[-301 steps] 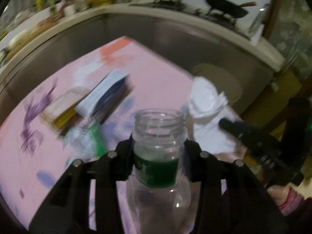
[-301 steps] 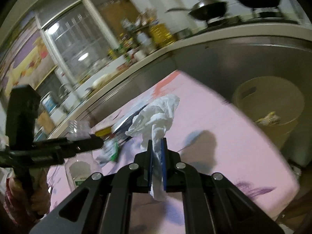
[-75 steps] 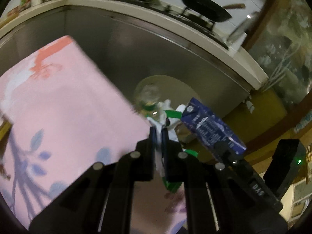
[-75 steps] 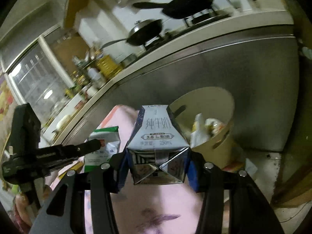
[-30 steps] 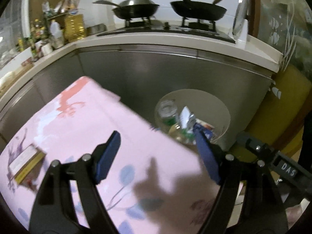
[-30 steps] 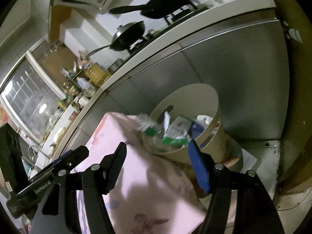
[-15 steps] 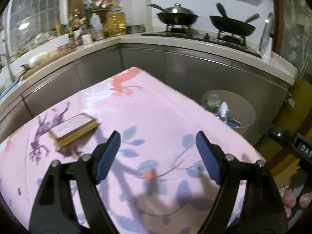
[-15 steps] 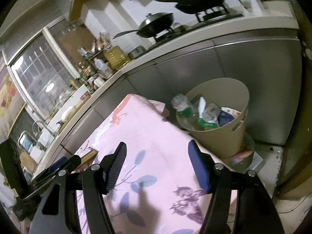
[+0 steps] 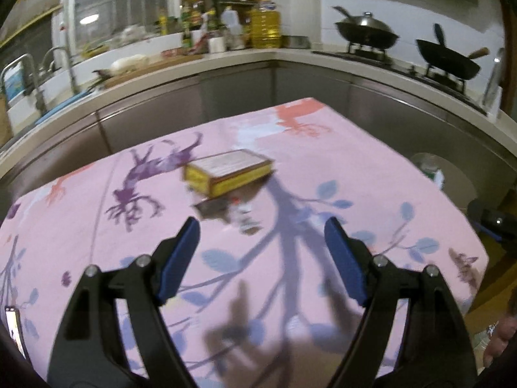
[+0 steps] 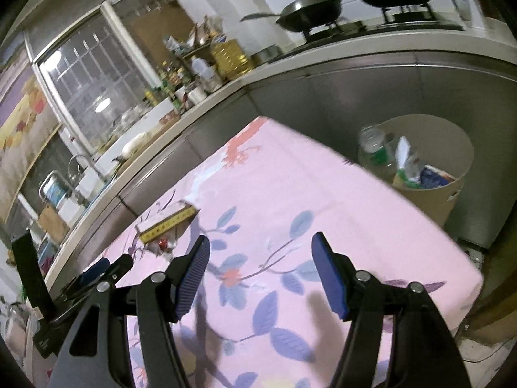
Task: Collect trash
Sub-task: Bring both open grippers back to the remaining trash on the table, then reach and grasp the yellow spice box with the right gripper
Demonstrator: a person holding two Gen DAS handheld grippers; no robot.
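A yellow box [image 9: 227, 174] lies on the pink flowered tablecloth [image 9: 355, 168], with a small crumpled wrapper [image 9: 240, 215] just in front of it. The box also shows in the right wrist view [image 10: 168, 221]. My left gripper [image 9: 261, 245] is open and empty, above the cloth a short way before the wrapper. My right gripper [image 10: 260, 270] is open and empty over the cloth, with the left gripper [image 10: 97, 274] at its lower left. The beige trash bin [image 10: 449, 190] stands on the floor past the table's far right edge, holding a clear bottle [image 10: 374, 152], cartons and paper.
A steel kitchen counter [image 9: 290, 74] runs behind the table, with bottles, a sink and two woks [image 9: 365, 34] on the stove. The table's right edge [image 10: 465, 258] drops to the floor beside the bin. The right gripper's body [image 9: 494, 223] shows at the right of the left wrist view.
Both grippers have swung back from the bin over the table toward the yellow box. The box and wrapper now sit closer and more central before my left gripper. Both stay open and empty.
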